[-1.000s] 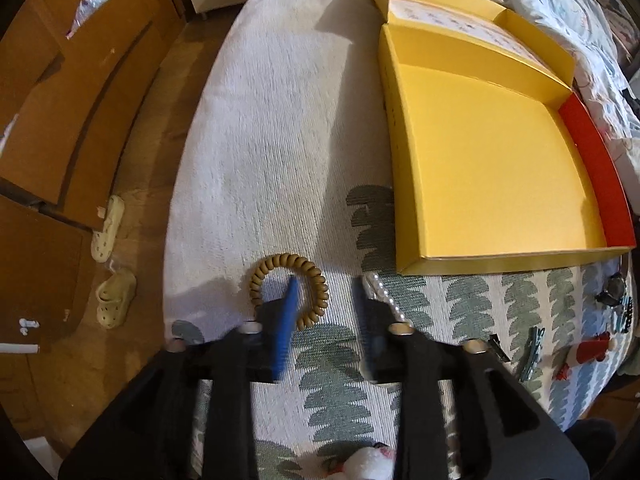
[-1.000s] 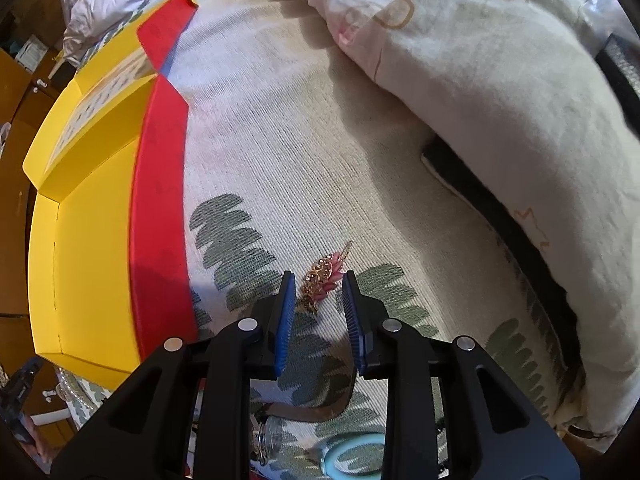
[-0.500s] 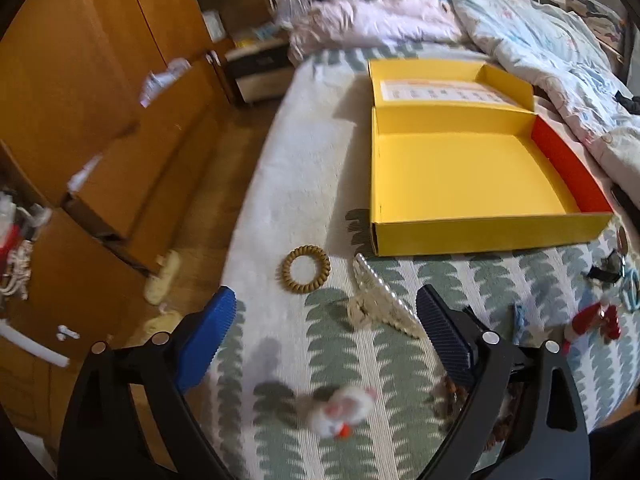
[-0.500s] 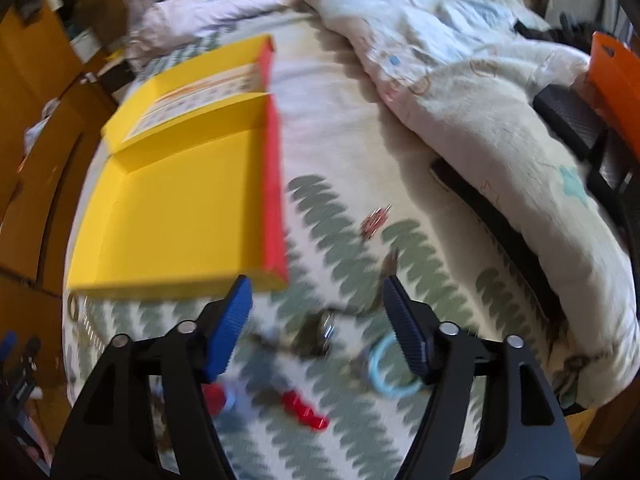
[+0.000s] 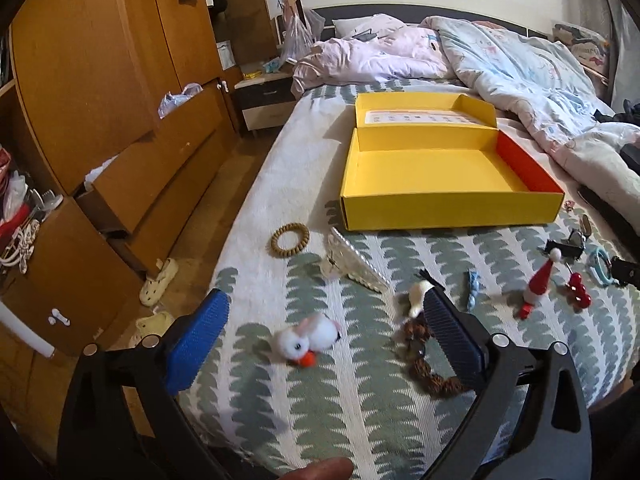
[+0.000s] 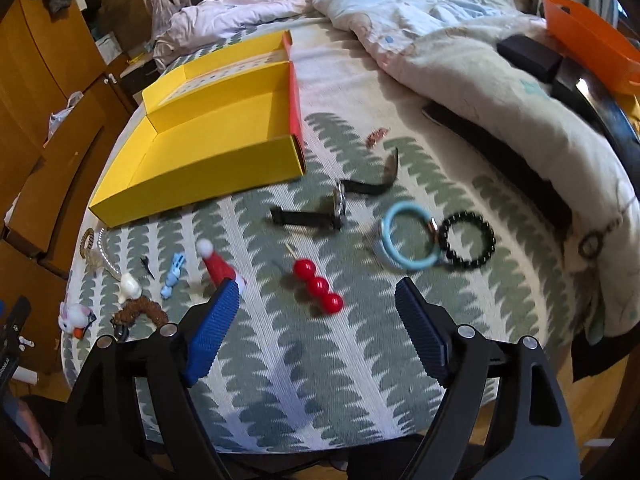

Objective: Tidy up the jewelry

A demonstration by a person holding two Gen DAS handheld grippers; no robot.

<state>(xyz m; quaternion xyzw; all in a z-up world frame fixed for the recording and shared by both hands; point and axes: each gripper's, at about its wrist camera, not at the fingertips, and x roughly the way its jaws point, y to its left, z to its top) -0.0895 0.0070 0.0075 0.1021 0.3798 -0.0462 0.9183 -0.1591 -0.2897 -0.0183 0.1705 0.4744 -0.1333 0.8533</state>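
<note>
An open yellow box (image 5: 440, 176) with a red side wall lies on the leaf-patterned bed cover. In front of it are scattered a brown spiral hair tie (image 5: 289, 239), a pearl clip (image 5: 356, 264), a white fluffy clip (image 5: 310, 340), a braided bracelet (image 5: 430, 376), a Santa-hat clip (image 6: 218, 266), a red bead pin (image 6: 318, 286), a watch (image 6: 320, 210), a light-blue bangle (image 6: 408, 240), a black bead bracelet (image 6: 466, 246) and a pink brooch (image 6: 378, 135). My left gripper (image 5: 324, 296) and right gripper (image 6: 317, 286) hover above them. The jaws of both are opening and grip nothing.
A wooden wardrobe with pulled-out drawers (image 5: 120, 140) stands left of the bed, with slippers (image 5: 160, 280) on the floor. A bunched quilt (image 6: 460, 60) covers the bed's right side, and an orange tub (image 6: 588, 40) sits beyond it. The bed's front edge is just under my fingers.
Both grippers pulled back and up from the bed and their jaws spread wide. The hair tie and the pink brooch they were close over stay on the cover.
</note>
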